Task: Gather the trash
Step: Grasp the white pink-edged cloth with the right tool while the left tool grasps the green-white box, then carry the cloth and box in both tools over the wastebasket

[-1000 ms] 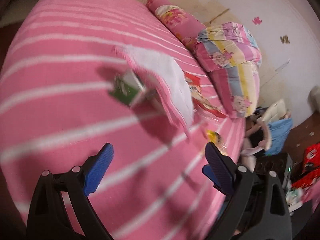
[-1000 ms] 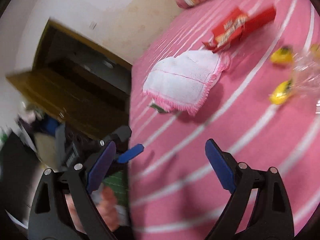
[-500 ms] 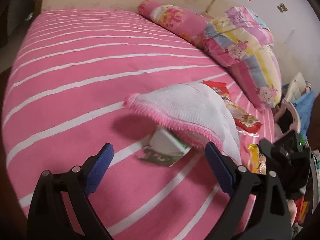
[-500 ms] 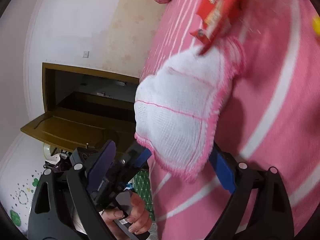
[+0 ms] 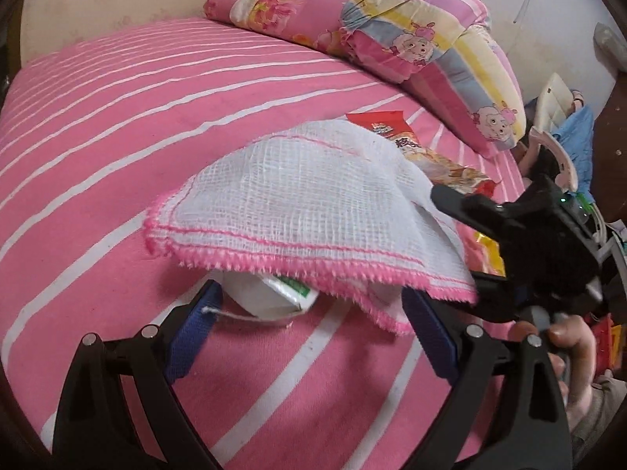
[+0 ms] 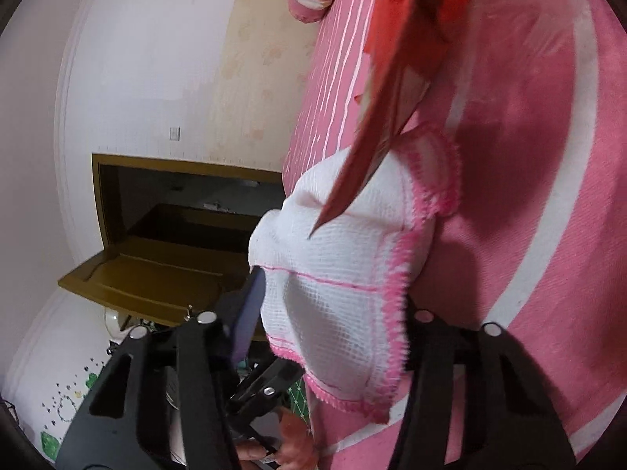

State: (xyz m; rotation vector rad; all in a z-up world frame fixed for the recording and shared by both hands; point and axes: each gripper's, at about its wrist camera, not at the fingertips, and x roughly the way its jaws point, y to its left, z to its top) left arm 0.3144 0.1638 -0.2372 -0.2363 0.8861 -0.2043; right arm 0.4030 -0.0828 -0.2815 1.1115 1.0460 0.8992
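Observation:
A white cloth with a pink fringe (image 5: 309, 203) lies on the pink striped bed (image 5: 117, 125). My right gripper (image 6: 333, 313) is shut on the cloth (image 6: 345, 274) and holds its near edge lifted; it also shows in the left wrist view (image 5: 462, 235). Under the lifted cloth sits a white and green carton (image 5: 274, 297). My left gripper (image 5: 309, 325) is open, low over the bed, its fingers either side of the carton. A red snack wrapper (image 5: 395, 133) lies behind the cloth, its tip over the cloth in the right wrist view (image 6: 392, 98). A yellow wrapper (image 5: 486, 250) is partly hidden.
A pink bolster (image 5: 282, 11) and a folded cartoon quilt (image 5: 443, 51) lie at the bed's far end. A brown wooden cabinet with an open flap (image 6: 164, 243) stands beside the bed. Clutter sits on the floor at the right (image 5: 564, 117).
My right gripper has closed on the cloth and raised its edge. My left gripper has moved forward and down, so the carton now lies between its fingers.

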